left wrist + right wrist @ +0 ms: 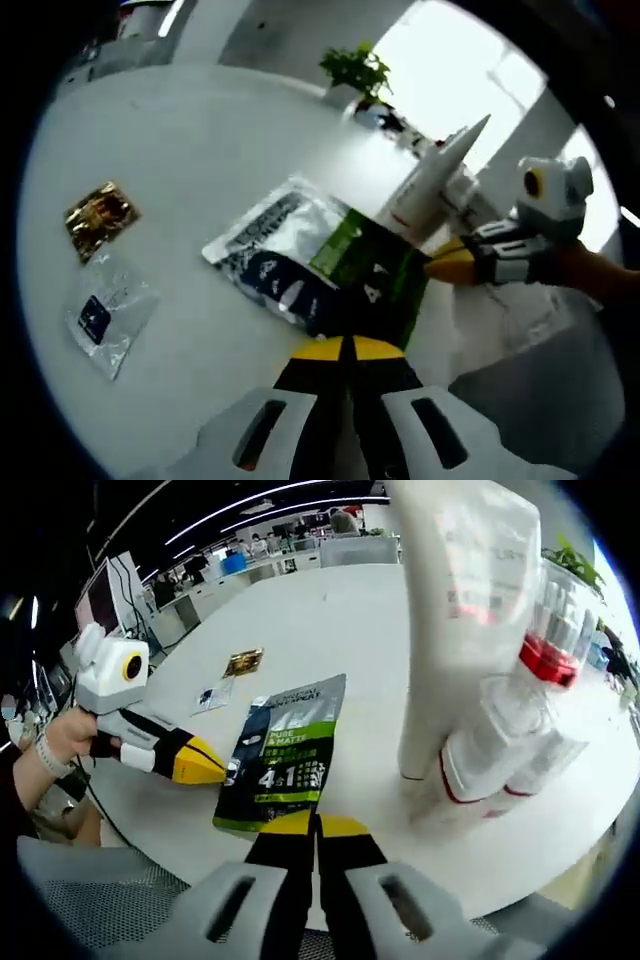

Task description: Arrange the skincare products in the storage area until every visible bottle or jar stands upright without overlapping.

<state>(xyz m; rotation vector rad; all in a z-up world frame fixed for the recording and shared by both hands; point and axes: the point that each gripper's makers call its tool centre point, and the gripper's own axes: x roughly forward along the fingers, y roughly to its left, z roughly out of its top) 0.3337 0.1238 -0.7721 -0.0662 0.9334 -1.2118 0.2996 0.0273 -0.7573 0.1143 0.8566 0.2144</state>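
Both of my grippers are clenched on nothing: the left gripper [352,348] has its yellow tips together at the bottom centre of the left gripper view, and the right gripper [317,825] shows the same at the bottom centre of the right gripper view.

The skincare products stand at the right of the right gripper view: a tall white tube [455,610] upright on its cap, with a clear bottle with a red collar [530,695] pressed against it and leaning. A flat green-and-dark sachet pack [285,755] lies on the white table [330,620] at frame centre, with two small sachets [100,265] at the left of the left gripper view.

Step in hand, as I judge it: straighten the leaning bottle and separate it from the tube. I should open the right gripper fully before approach, grip the bottle low on its body (the collar looks slippery), and steady the tube with the left gripper, because the tube looks top-heavy.
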